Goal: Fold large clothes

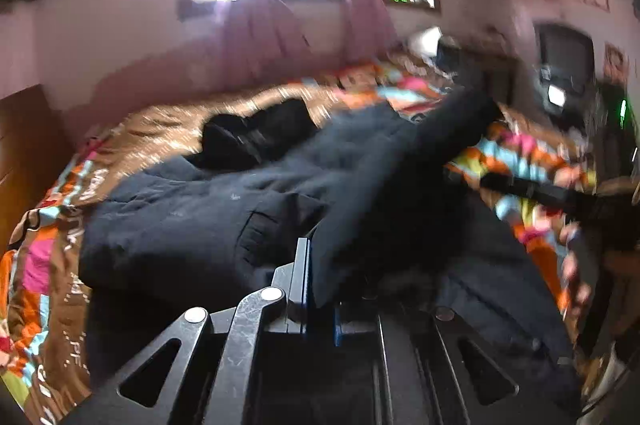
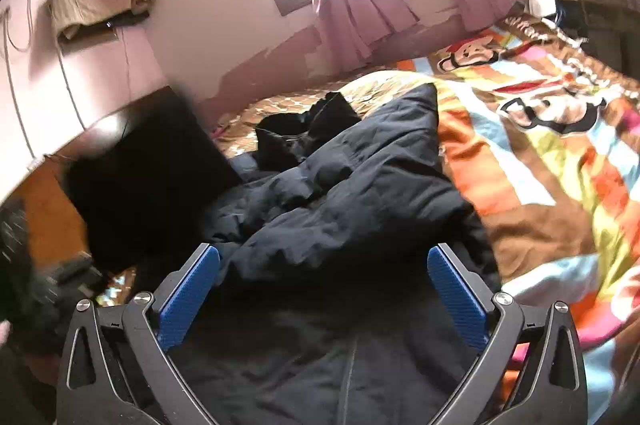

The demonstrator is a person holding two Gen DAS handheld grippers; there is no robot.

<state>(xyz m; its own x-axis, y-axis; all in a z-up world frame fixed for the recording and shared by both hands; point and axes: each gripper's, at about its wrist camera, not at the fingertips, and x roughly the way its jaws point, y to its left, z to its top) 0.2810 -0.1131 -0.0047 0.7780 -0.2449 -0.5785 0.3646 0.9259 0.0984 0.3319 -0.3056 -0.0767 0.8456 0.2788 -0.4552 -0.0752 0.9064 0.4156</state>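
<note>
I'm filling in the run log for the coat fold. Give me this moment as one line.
stage: folding | left gripper: shut on coat sleeve | right gripper: open above dark coat | surface: patterned bedspread

Jacket [image 2: 344, 193] on bedspread [image 2: 552, 161], curtains [image 2: 356, 13] behind

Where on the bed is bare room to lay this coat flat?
Free: the striped bedspread right of the coat, toward the monkey print. Crowded: window side, where a black garment lies against the coat.
</note>
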